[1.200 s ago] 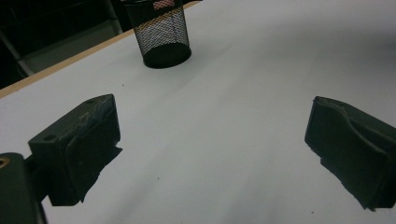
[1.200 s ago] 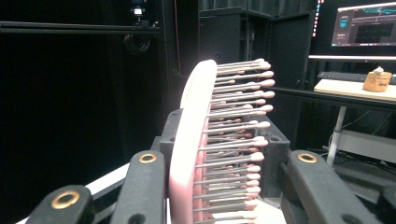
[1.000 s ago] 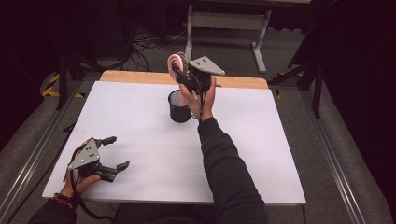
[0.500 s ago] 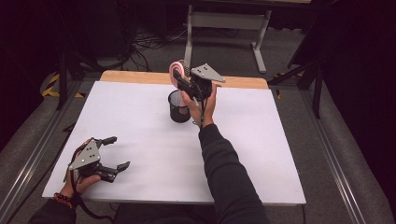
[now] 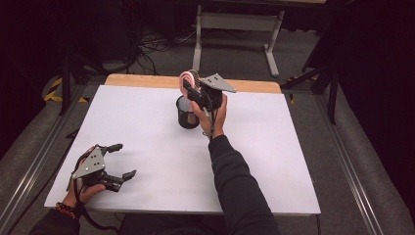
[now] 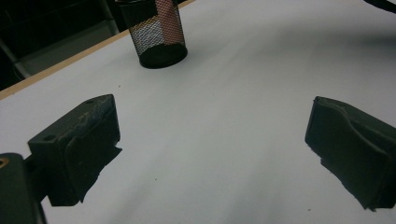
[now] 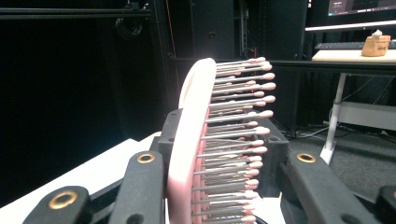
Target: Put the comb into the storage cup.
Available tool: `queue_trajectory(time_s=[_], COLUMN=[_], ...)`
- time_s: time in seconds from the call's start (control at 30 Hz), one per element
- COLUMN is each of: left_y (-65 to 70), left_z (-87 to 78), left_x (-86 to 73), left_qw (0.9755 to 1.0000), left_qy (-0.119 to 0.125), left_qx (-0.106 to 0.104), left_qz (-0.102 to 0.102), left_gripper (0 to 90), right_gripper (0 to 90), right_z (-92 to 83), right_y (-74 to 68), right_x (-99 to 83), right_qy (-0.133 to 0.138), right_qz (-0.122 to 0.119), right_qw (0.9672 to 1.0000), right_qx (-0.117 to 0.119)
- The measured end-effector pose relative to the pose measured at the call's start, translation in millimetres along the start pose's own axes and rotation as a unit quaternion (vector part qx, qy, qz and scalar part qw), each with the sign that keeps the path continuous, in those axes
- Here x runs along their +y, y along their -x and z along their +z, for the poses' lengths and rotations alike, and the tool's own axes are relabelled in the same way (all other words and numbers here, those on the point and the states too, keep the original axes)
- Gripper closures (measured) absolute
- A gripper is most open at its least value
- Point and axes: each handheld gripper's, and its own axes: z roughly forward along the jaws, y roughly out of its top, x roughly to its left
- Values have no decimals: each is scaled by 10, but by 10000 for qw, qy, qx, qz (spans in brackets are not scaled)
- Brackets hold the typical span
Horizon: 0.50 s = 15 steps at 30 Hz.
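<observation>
1. Here, the right gripper (image 5: 193, 88), upper centre of the high view, pinches the pink hairbrush (image 7: 205, 140), upright, directly above the mesh cup (image 5: 187, 112).
2. The left gripper (image 5: 115, 161), lower left, rests spread and empty, well apart.

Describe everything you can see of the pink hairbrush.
The pink plastic hairbrush with metal, pink-tipped bristles stands upright, its oval head clamped between the right tongs. In the left gripper view its handle shows behind the mesh of the black wire-mesh cup, on the white table.
</observation>
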Motion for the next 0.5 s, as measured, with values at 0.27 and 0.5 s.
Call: queue_trajectory(time_s=[0.27,0.5], left_y=[5,4], left_z=[7,4], left_x=[-2,-2], left_qw=[10000,10000], left_qy=[1,5], left_qx=[3,-1], left_qz=[-8,-2], left_gripper=[40,40], right_gripper=[627,627], right_z=[-7,3], right_y=[42,65], right_x=[-73,-113], right_qy=[-56,-107], right_qz=[75,69], right_qw=[9999,9999], right_qx=[-37,-56])
